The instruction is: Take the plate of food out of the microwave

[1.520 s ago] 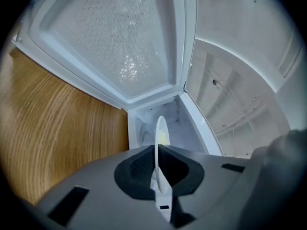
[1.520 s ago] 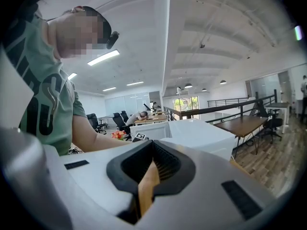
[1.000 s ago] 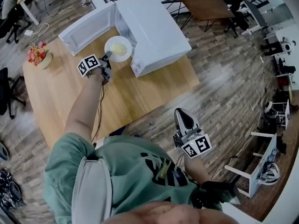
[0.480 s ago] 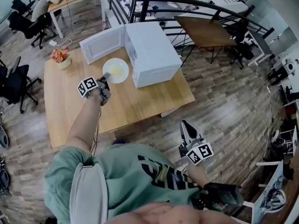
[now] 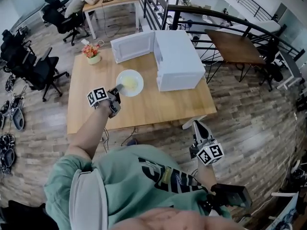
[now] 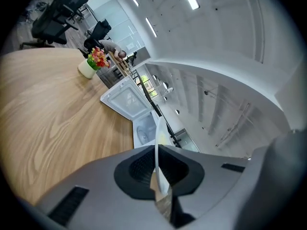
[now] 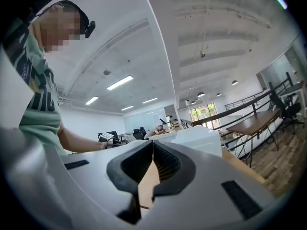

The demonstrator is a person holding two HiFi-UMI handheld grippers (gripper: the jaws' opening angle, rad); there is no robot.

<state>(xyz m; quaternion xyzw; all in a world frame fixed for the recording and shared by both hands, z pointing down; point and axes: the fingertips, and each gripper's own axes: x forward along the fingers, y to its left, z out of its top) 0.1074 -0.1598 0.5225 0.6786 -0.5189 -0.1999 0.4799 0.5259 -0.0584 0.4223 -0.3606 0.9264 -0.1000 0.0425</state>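
Wood-plank floor [image 5: 240,109] spreads round the light rectangular wooden table [image 5: 91,104] in the head view. On the table's far half, toward 1 o'clock, sits the white box-shaped microwave [image 5: 178,60], with its white door [image 5: 133,46] swung wide open toward 10 o'clock. The round white plate [image 5: 138,78] with pale yellow food [image 5: 128,84] is outside the oven, over the tabletop at 8 o'clock of the microwave's open mouth. My left gripper [image 5: 116,91] has it. My two fingers are clamped on the plate's near rim at its 7 o'clock, and in the left gripper view the plate stands edge-on between my pads. Whether its underside touches the wood I cannot tell. A small white pot of red and yellow flowers [image 5: 92,51] stands at 10 o'clock of the plate, well apart. My right gripper [image 5: 197,126] hangs off the table's near edge at 5 o'clock. Its fingers are pressed together on nothing and point toward the microwave.
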